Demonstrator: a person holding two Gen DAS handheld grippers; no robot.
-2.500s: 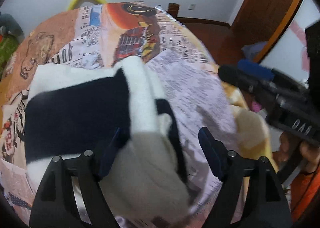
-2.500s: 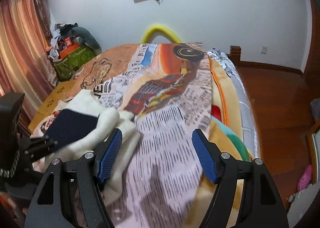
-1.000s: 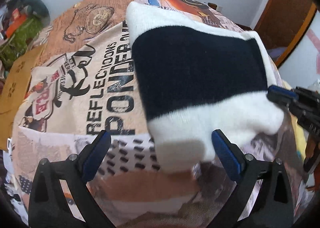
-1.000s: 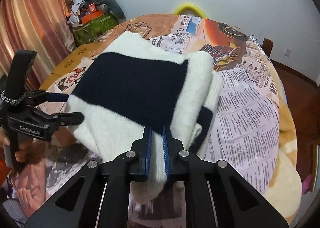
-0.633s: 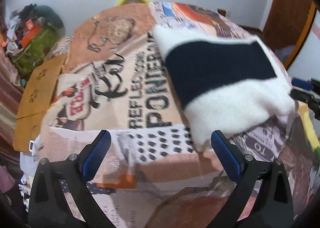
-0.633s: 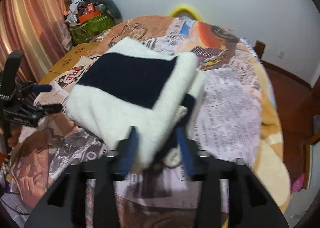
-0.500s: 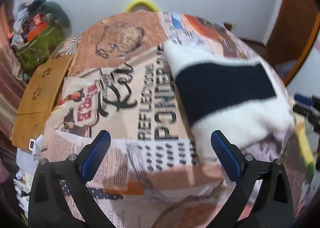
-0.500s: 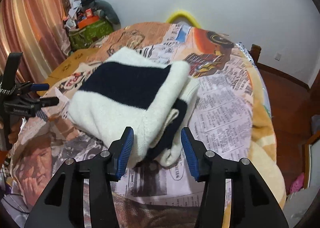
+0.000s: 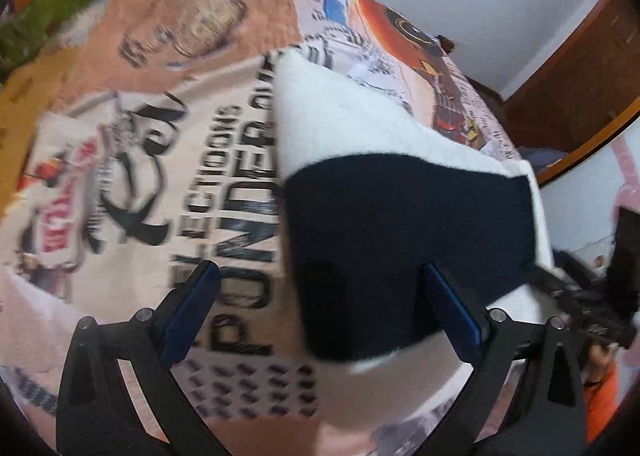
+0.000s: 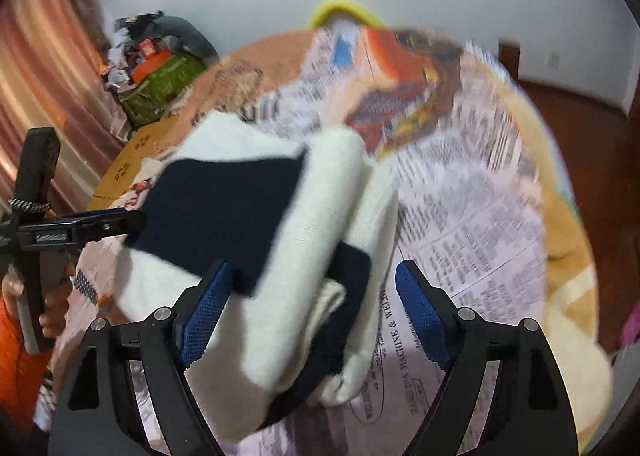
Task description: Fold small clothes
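The folded sweater (image 10: 256,240), cream with a broad navy band, lies on the bed (image 10: 472,216), on top of a blanket (image 9: 192,184) printed like newspaper pages. Both views are smeared with motion blur.

The right gripper (image 10: 310,310) sits low over the near end of the bundle. Its jaws have just been opening and now stand spread wide; the thick folded edge lies between the blue pads (image 10: 204,316), but neither pad presses on it. The cloth rests on the bed under its own weight, layers stacked, a strip of navy showing along the side of the fold.

The left gripper (image 9: 320,312) has its jaws spread wide as well. In its own view the navy band's near edge sits between the pads and the right pad (image 9: 452,308) lies over the dark cloth, yet nothing is pinched. In the right wrist view that same gripper (image 10: 120,222) reaches in from the left, its tip just at the sweater's far corner; whether it touches cannot be told. A hand (image 10: 52,308) and an orange sleeve (image 10: 12,356) hold its handle.
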